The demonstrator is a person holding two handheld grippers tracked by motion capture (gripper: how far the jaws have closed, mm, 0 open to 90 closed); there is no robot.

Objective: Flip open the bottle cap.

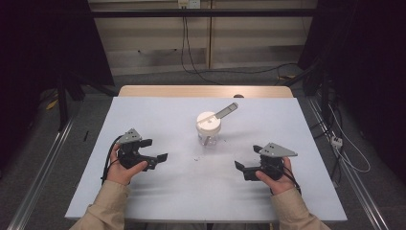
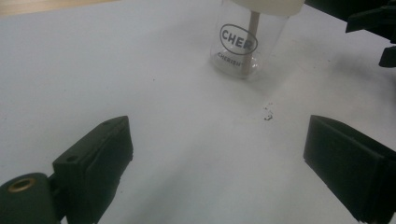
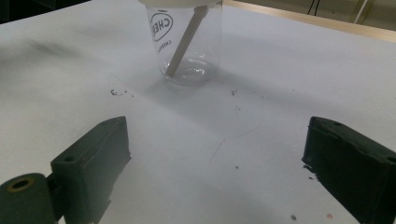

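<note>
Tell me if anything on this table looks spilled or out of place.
Small dark crumbs lie scattered on the white table just in front of the jar. Otherwise nothing stands out: the jar stands upright, lid on, a stick leaning inside.

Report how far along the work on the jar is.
Done: nothing visible; the jar stands upright mid-table, white lid on, a stick leaning inside. In hand: nothing; the left gripper and right gripper sit open on either side, apart from it. Left: reaching and gripping the jar, by the look of it.
</note>
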